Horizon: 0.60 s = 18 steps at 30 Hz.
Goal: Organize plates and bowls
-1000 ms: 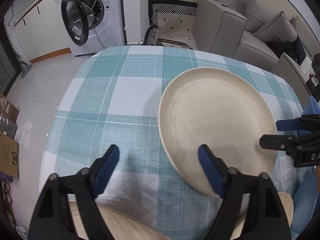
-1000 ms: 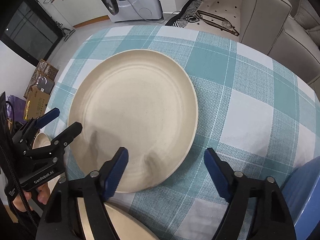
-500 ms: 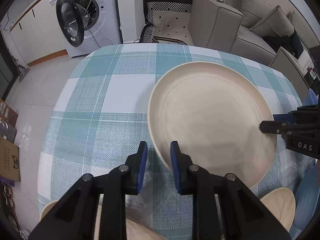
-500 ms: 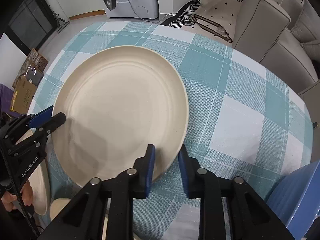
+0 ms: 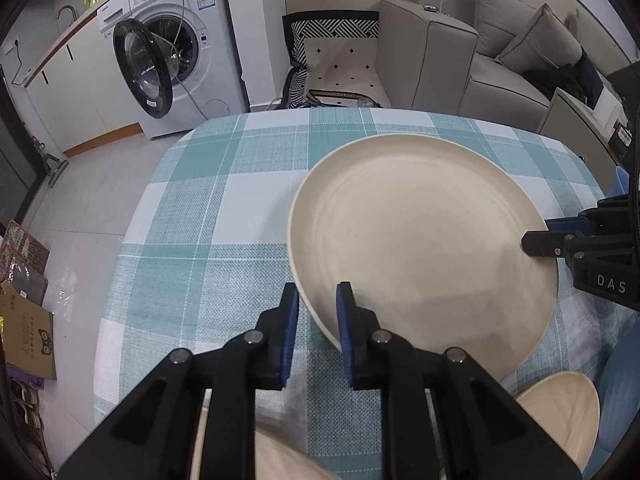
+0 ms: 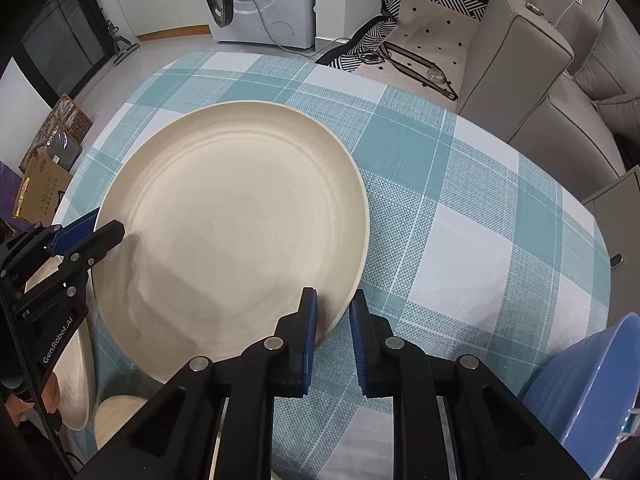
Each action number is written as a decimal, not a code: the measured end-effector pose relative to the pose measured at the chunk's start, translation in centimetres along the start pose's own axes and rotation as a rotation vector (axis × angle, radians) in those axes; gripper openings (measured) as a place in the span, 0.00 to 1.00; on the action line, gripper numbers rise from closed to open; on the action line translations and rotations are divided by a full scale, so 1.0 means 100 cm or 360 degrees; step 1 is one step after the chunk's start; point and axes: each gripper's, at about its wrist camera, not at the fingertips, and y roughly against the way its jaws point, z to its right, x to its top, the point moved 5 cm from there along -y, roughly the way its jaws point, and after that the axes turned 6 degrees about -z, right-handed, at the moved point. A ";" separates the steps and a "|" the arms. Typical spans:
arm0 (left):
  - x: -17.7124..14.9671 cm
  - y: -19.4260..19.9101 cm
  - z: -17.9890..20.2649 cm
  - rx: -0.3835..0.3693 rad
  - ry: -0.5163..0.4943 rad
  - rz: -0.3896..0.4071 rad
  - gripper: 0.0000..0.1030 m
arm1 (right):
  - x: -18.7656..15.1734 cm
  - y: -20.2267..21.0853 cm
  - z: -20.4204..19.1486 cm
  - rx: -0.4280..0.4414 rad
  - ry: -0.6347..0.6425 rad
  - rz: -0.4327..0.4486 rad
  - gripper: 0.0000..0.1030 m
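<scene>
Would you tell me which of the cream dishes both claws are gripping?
The large cream plate mid-table, pinched at opposite rim edges; the smaller cream dishes lie untouched nearer.

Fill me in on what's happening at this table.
A person is working two handheld grippers on one large cream plate lying on the checked tablecloth. The left gripper has its jaws shut on the plate's near-left rim, and the right gripper is shut on the opposite rim. More cream dishes and a blue bowl wait nearby.
</scene>
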 end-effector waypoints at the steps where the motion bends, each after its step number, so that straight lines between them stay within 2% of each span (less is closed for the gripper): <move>1: -0.001 0.002 0.000 0.0000 0.0001 0.0010 0.17 | -0.001 0.002 0.001 -0.0004 0.0001 0.0007 0.16; 10: -0.006 0.029 -0.001 -0.0003 0.0014 0.0090 0.17 | -0.011 0.029 -0.002 -0.0001 0.0012 0.0083 0.16; 18: -0.010 0.072 0.002 0.0011 0.0016 0.0195 0.17 | -0.025 0.069 -0.007 0.0002 0.0009 0.0184 0.16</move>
